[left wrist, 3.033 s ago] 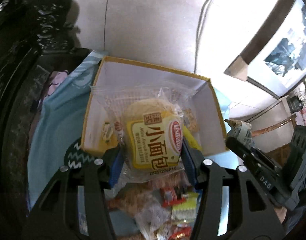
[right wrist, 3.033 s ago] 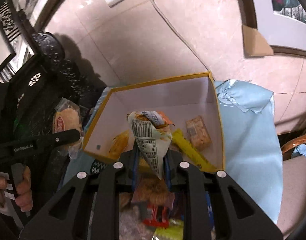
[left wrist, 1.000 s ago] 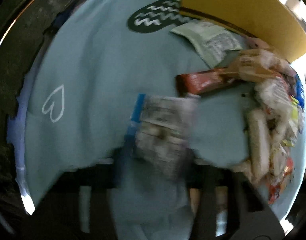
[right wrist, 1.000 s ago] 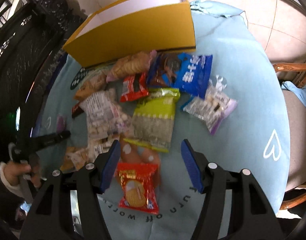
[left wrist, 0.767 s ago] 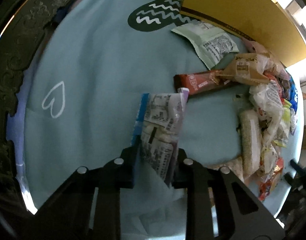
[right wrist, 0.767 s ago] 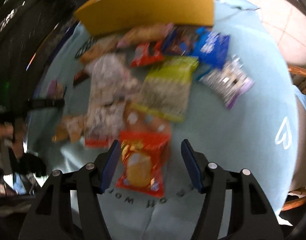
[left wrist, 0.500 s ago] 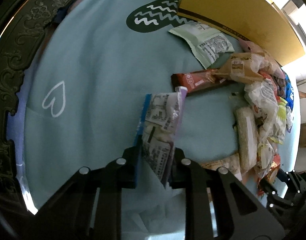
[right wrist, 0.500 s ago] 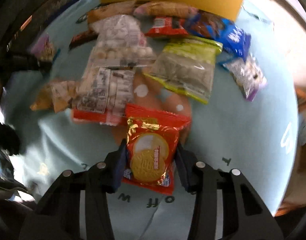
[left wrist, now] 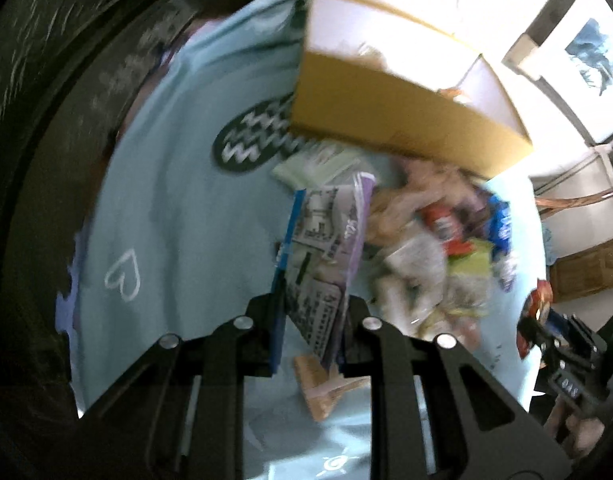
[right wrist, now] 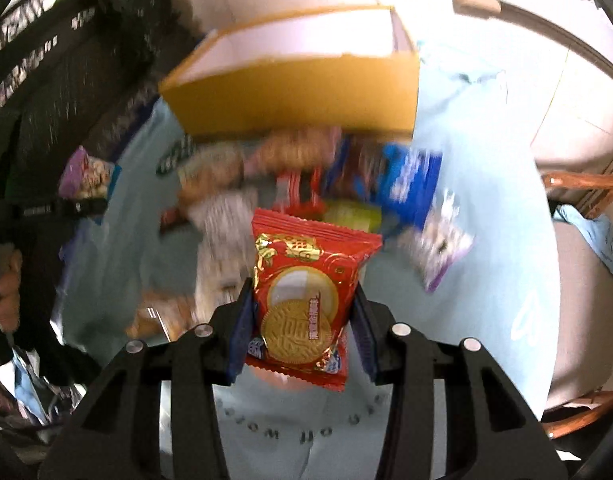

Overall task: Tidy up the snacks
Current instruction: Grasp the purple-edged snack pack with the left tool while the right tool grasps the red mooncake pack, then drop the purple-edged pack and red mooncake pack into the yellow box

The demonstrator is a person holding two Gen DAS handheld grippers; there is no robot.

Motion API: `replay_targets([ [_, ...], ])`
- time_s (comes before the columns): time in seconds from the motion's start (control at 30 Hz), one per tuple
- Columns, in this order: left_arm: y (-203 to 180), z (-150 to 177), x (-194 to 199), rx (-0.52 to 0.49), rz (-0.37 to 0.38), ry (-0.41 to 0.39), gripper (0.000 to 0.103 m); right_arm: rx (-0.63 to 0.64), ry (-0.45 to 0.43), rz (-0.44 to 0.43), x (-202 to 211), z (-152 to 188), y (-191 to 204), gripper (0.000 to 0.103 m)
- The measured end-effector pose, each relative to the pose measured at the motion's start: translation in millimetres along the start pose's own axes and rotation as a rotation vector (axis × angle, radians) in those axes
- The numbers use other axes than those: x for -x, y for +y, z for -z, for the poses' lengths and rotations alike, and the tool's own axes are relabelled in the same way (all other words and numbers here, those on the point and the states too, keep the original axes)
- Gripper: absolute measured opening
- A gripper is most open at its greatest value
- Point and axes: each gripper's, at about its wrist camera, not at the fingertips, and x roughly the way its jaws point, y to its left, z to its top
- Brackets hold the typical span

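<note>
Grippers angled steeply down; left gripper (left wrist: pixel 312 322) clamps purple-edged packet (left wrist: pixel 326 252); right gripper (right wrist: pixel 302 320) red packet (right wrist: pixel 306 288).

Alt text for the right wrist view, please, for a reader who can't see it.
The right gripper holds a red biscuit packet between its blue pads, above a pale blue tablecloth. Beyond it lies a blurred heap of snack packets, with an open yellow cardboard box behind.

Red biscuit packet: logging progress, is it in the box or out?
Out: the red biscuit packet is clamped in the right gripper, short of the box.
</note>
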Motion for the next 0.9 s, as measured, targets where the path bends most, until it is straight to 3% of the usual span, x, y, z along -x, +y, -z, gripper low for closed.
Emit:
replay_targets([
  [0.27, -53, -58, 27, -0.077, 0.069, -0.102, 0.019, -0.039, -0.142, -0.02, 26, -76, -15, 0.045],
  [0.47, -78, -95, 28, -0.108, 0.093, -0.129, 0.019, -0.044, -0.208, -0.027, 27, -126, -21, 0.045],
  [0.67, -94, -136, 7, -0.118, 0.096, -0.126, 0.019, -0.051, -0.236, -0.041, 8, -170, -27, 0.045],
  [0.9, -103, -184, -32, -0.113, 0.077, -0.091, 0.019, -0.095, -0.198, -0.051, -39, -204, -35, 0.045],
])
